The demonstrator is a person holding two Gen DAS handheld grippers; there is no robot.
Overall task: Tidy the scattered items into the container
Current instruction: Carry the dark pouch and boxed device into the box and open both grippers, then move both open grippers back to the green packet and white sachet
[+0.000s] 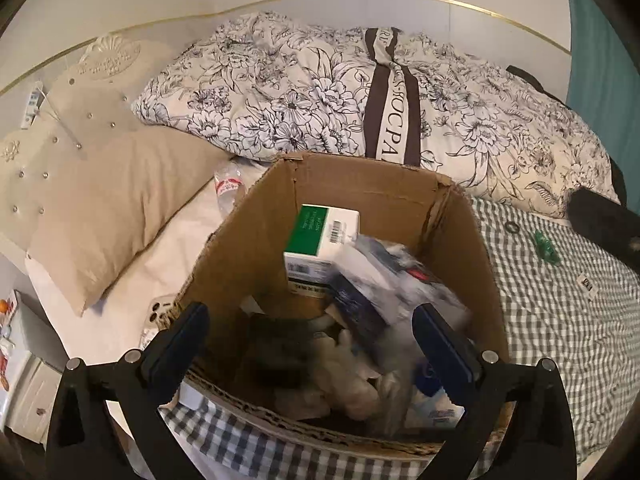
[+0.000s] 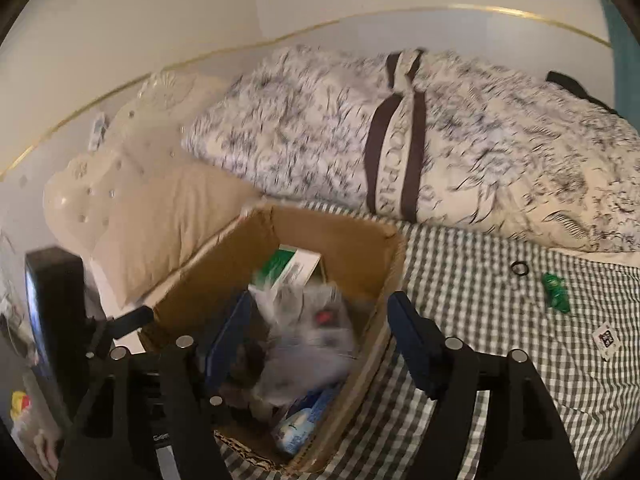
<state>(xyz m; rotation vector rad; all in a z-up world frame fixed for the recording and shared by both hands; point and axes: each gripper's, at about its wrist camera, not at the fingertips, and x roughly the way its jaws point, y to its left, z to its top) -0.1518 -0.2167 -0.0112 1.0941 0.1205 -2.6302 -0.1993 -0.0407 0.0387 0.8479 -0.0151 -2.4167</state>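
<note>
Release over cardboard box: my left gripper and right gripper gape wide, empty; withdraw straight up, then target far-right green item.

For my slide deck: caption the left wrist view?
Open left gripper hovers above a cardboard box of clutter on a checked bedspread.

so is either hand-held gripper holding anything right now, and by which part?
Nothing held. Left hand-held gripper and right hand-held gripper are both open above the brown cardboard box.
</note>
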